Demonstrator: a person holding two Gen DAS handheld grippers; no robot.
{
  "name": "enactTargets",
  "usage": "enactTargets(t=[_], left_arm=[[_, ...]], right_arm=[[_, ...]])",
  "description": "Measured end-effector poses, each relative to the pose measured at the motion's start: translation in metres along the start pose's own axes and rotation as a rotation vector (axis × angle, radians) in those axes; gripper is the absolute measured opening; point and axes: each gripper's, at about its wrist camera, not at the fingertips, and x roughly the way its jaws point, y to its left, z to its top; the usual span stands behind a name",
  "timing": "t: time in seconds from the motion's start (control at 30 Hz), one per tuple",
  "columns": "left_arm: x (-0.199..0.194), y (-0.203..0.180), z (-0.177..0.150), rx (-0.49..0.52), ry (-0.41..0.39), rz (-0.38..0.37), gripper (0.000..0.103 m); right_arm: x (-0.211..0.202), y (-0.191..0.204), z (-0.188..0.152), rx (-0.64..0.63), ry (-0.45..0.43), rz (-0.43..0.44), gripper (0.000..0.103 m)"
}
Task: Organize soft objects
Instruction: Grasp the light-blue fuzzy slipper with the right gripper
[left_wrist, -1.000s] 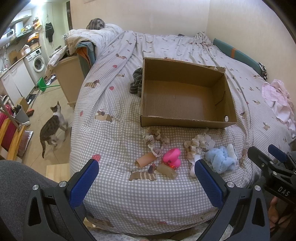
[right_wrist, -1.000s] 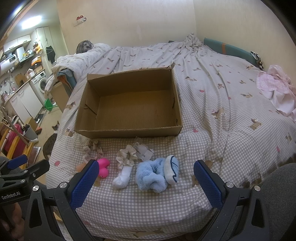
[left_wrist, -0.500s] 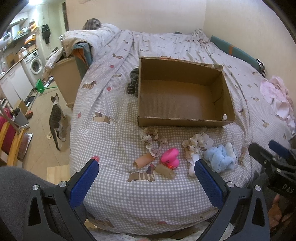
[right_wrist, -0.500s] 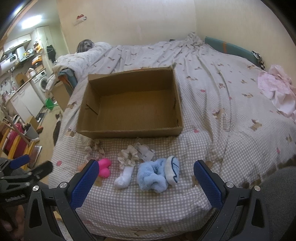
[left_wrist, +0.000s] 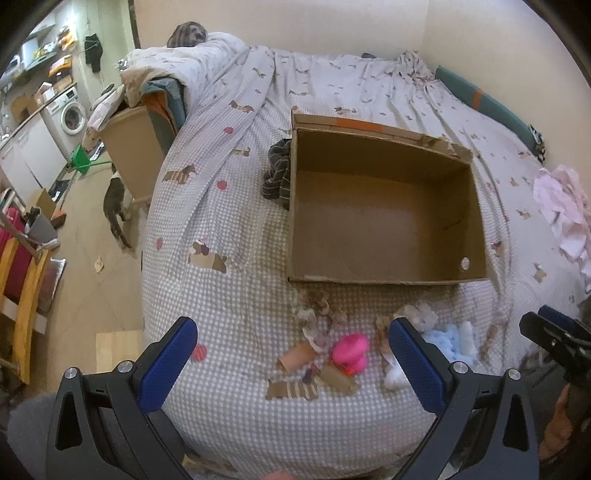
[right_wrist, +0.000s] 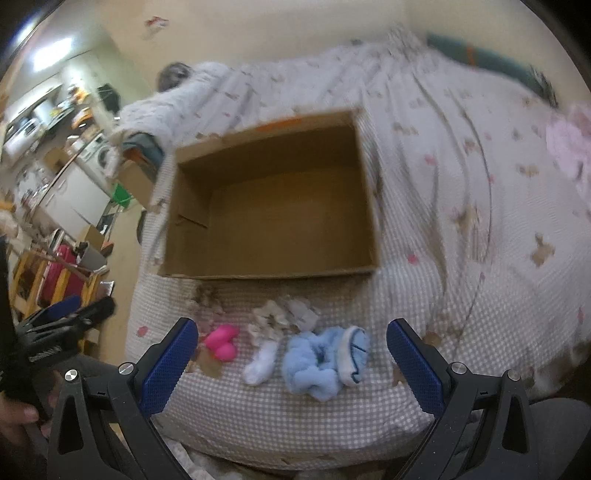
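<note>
An open, empty cardboard box (left_wrist: 384, 273) (right_wrist: 273, 275) lies on the checked bed. In front of it lie a pink plush toy (left_wrist: 350, 353) (right_wrist: 221, 341), a frilly beige scrunchie (left_wrist: 314, 319), a white sock (right_wrist: 260, 363), a frilly white sock (right_wrist: 280, 314) and a fluffy light blue piece (right_wrist: 314, 362) (left_wrist: 452, 341). My left gripper (left_wrist: 293, 363) is open and empty, above the bed's near edge facing the pink toy. My right gripper (right_wrist: 290, 363) is open and empty, over the white sock and blue piece.
A striped dark cloth (left_wrist: 279, 173) lies left of the box. Pink clothes (left_wrist: 565, 206) lie at the right by the wall. A cat (left_wrist: 114, 203) stands on the floor left of the bed, beside a wooden cabinet (left_wrist: 133, 158).
Both grippers moved forward and nearer to the bed, so the box and soft things look larger. The cat walked toward the cabinet. The right view is motion-blurred.
</note>
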Motion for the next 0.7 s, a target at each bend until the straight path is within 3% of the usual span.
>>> enactTargets(t=[0.13,0.3,0.37,0.5,0.63,0.7], left_arm=[[0.027,0.008,0.001,-0.011,0.046,0.031,0.103],[0.049,0.020,-0.011,-0.044,0.092,0.044,0.103],[0.055,0.025,-0.014,-0.090,0.122,0.008,0.103],[0.063,0.026,-0.020,-0.098,0.157,0.011,0.103],[0.070,0.028,-0.025,-0.100,0.186,0.006,0.103],[0.073,0.032,-0.026,-0.104,0.191,0.013,0.103]], right_arm=[[0.040,-0.033,-0.002,0.113,0.159,-0.050,0.103],[0.083,-0.030,-0.018,0.033,0.318,-0.110,0.103],[0.095,-0.014,-0.023,-0.042,0.347,-0.110,0.103],[0.123,0.010,-0.032,-0.145,0.391,-0.117,0.103],[0.141,0.010,-0.043,-0.146,0.410,-0.195,0.103],[0.145,0.001,-0.046,-0.084,0.411,-0.201,0.103]])
